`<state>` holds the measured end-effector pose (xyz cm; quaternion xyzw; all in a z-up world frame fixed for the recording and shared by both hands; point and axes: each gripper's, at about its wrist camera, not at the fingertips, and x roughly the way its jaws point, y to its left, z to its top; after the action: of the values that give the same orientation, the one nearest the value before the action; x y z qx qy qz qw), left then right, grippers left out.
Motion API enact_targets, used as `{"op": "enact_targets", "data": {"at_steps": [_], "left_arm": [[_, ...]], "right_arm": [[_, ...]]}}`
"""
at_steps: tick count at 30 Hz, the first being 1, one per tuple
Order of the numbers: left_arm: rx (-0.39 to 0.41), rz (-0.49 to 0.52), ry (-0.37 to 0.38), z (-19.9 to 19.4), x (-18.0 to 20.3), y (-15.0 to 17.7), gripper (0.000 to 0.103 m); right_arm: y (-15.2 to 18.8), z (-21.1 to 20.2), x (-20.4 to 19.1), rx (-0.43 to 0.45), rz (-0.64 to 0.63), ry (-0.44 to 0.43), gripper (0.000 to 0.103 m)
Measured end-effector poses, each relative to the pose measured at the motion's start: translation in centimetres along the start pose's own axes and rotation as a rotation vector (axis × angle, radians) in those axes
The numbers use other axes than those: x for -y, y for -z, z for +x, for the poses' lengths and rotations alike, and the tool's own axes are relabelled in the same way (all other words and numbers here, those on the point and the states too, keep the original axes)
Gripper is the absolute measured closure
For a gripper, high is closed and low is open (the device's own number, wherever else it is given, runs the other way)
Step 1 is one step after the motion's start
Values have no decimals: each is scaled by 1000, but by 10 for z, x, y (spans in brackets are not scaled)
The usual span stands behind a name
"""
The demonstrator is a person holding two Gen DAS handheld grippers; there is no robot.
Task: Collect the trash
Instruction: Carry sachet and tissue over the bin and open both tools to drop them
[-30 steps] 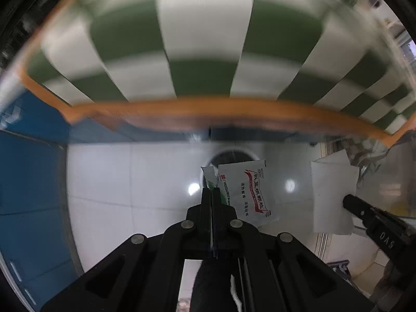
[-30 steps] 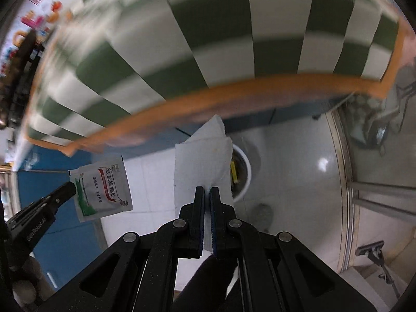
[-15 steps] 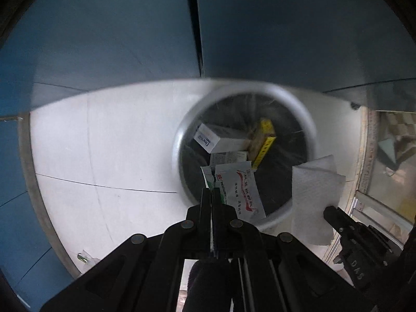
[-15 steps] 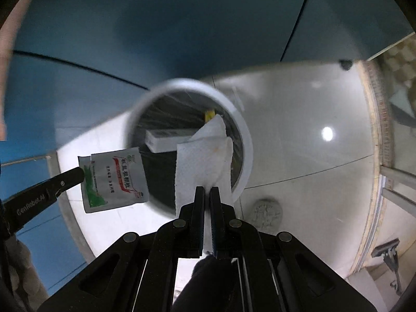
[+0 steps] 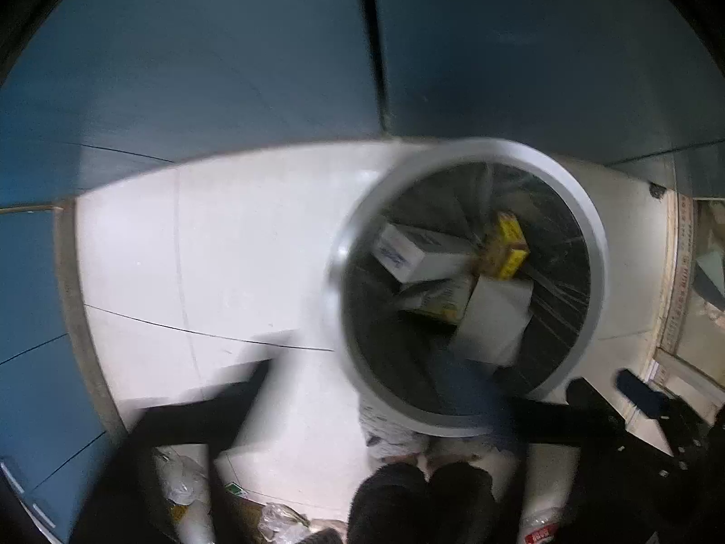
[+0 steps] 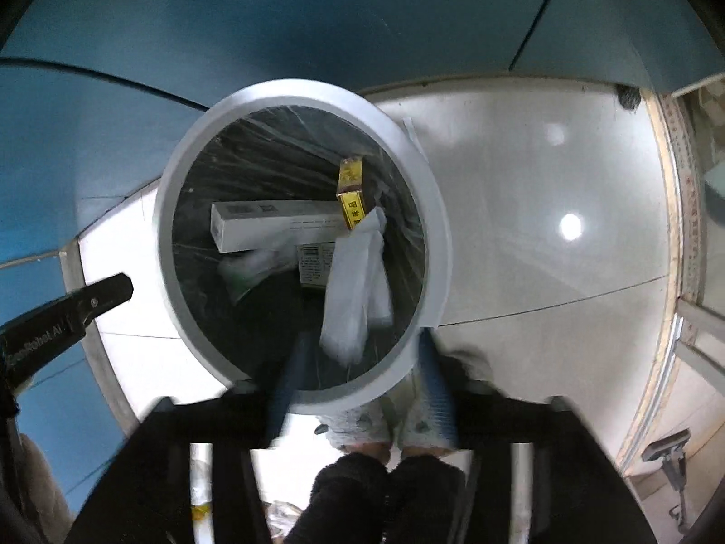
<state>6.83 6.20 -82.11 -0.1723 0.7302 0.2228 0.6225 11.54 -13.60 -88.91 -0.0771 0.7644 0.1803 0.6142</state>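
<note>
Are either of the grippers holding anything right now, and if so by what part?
Nothing is held. The right gripper is open, the paper towel loose over the trash bin. The left gripper also looks open, though blurred.

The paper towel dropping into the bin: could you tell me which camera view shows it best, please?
The right wrist view: the paper towel hangs sharp and whole inside the bin, beyond the open right gripper. The left wrist view shows it blurred, its lower edge hard to make out.
</note>
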Motion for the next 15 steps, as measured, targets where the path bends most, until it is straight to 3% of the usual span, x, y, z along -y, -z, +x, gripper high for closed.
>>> {"op": "enact_targets", "data": {"at_steps": [2,4,10,15], "left_arm": [[34,7,-48,-14,-5,4,0],[51,0,-57,-26,-10,10,0],[95,-26,-75,-79,-25,35,0],[125,-44,-58,-141,-33,65,0]], "right_arm": [[1,-9,-3,11,-16,21,11],[2,-23,-4,28,-23,53,0],[17,-74,-8,59,-17,80,0],[38,-140,-16,102,-40,91,0]]}}
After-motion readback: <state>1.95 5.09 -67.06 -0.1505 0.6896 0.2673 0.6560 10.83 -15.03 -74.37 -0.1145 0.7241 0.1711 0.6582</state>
